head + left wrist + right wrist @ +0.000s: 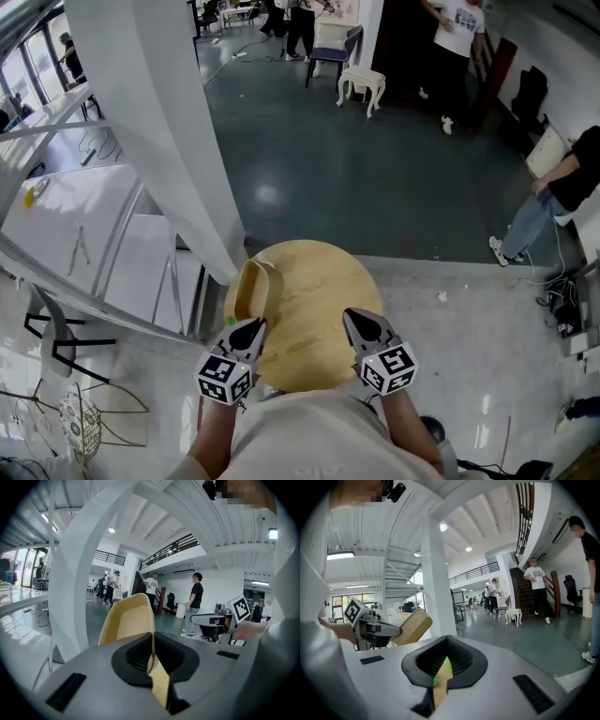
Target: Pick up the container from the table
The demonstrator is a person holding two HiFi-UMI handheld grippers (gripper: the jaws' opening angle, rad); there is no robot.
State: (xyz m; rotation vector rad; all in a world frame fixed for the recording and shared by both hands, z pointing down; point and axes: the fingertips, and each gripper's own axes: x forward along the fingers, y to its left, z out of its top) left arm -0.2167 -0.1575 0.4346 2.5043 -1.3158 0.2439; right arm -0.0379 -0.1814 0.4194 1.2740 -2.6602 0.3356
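A tan oblong container [253, 287] stands tilted on its edge over the left side of the round wooden table [314, 300]. My left gripper [251, 330] is shut on the container's near rim; in the left gripper view the thin wall of the container [127, 619] runs between the closed jaws of this gripper [152, 638]. My right gripper [362, 324] hovers over the table's near right part, jaws shut with nothing held. The right gripper view looks past that gripper [446, 643] to the container [411, 626] in the left gripper [377, 630]. The right gripper [213, 619] shows in the left gripper view.
A white slanted column [159, 122] rises just left of the table, with white stair framing [103, 244] beyond it. A white stool [362, 86], a chair [333, 52] and standing people [459, 47] are far across the dark floor. Another person [553, 202] stands at right.
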